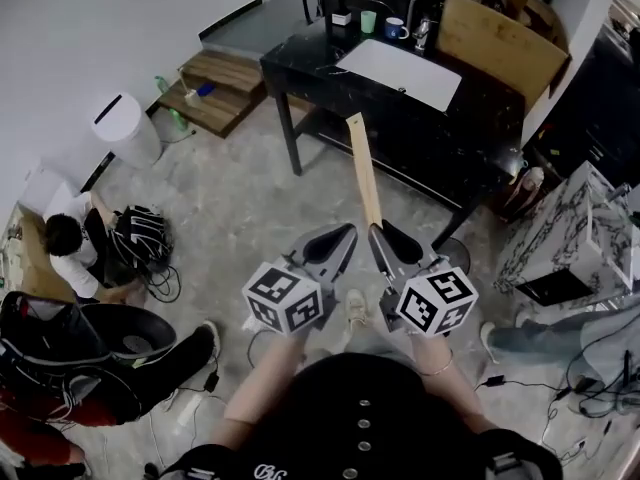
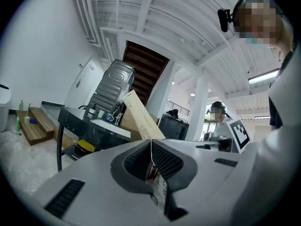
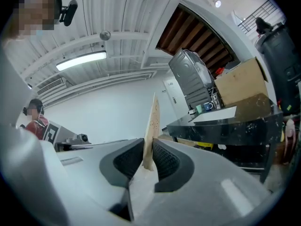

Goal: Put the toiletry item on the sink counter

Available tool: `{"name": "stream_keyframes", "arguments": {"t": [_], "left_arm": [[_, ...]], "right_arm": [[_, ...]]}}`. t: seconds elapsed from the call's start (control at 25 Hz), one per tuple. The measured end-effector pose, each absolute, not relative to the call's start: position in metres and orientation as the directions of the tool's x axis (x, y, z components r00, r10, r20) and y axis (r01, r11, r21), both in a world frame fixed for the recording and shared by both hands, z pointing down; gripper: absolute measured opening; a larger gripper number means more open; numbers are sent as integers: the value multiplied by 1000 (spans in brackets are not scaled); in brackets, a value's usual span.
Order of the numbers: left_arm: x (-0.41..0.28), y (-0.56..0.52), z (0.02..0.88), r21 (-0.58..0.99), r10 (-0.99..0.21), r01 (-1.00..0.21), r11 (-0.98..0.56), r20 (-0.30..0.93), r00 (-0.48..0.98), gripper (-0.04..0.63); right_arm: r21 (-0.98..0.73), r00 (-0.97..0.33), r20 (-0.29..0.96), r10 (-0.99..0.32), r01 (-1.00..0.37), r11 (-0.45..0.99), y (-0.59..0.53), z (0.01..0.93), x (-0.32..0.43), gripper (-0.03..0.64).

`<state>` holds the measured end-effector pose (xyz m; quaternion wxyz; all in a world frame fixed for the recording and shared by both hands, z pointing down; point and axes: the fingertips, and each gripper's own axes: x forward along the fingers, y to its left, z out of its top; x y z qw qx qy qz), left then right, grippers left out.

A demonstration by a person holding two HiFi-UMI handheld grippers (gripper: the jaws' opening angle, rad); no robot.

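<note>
Right gripper [image 3: 148, 150] pinches the end of a long carton [image 1: 364, 168], likely light, stiff and crushable, that points at the black desk [image 1: 300, 65]. Left gripper [image 2: 151, 147] has its jaws together, empty.

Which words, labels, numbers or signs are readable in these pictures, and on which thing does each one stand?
No text can be read for certain.
Long box: small dark print on its side, too small to read.
Black shirt: white letters at the bottom edge, blurred and cut off.
Marker cubes: black and white square patterns only, no words.
</note>
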<state>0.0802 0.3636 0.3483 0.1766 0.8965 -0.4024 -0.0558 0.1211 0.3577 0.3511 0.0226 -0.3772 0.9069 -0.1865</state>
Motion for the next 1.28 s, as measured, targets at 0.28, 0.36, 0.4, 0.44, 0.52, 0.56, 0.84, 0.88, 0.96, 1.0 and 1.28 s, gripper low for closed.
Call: {"name": "stream_keyframes", "arguments": {"t": [0.28,0.36,0.4,0.44,0.52,0.56,0.84,0.88,0.96,1.0,1.28], "left_arm": [[81,269,340,352,-760,-719,-599,32,649,14],[81,243,337,353,-770,-725,-591,22,638,14],[82,231,336,351,-774,-729,-588,17,633,14],[83,220,335,349,-778,-732,-585,14,628,14],[85,201,335,348,-783,-737,-580,12,622,14],[87,192,336,349,-785,-739,-576,14,619,14],[88,150,341,357,-801,-755,-550,29,598,14],[88,146,342,360,-803,-756,-546,33,596,14],[87,138,344,364,-805,-759,-540,41,592,14],[87,135,345,366,-805,-760,-537,45,591,14],[79,101,356,387,-812,-761,-520,54,582,14]], "right_arm": [[-348,-742,88,-665,-649,677,264,343,119,58],[-346,-748,81,-659,-641,685,239,340,121,58],[-345,-751,78,-655,-637,689,228,338,122,58],[-342,-755,77,-651,-633,694,217,337,123,58],[-337,-763,75,-642,-626,704,197,336,124,58],[-336,-766,74,-639,-622,707,187,336,125,58],[-348,-770,79,-633,-616,707,144,339,132,58],[-353,-771,82,-632,-615,705,140,341,133,58],[-362,-772,88,-630,-614,701,133,344,133,58],[-366,-772,92,-628,-613,700,129,346,132,58],[-375,-770,112,-628,-618,691,102,357,125,58]]}}
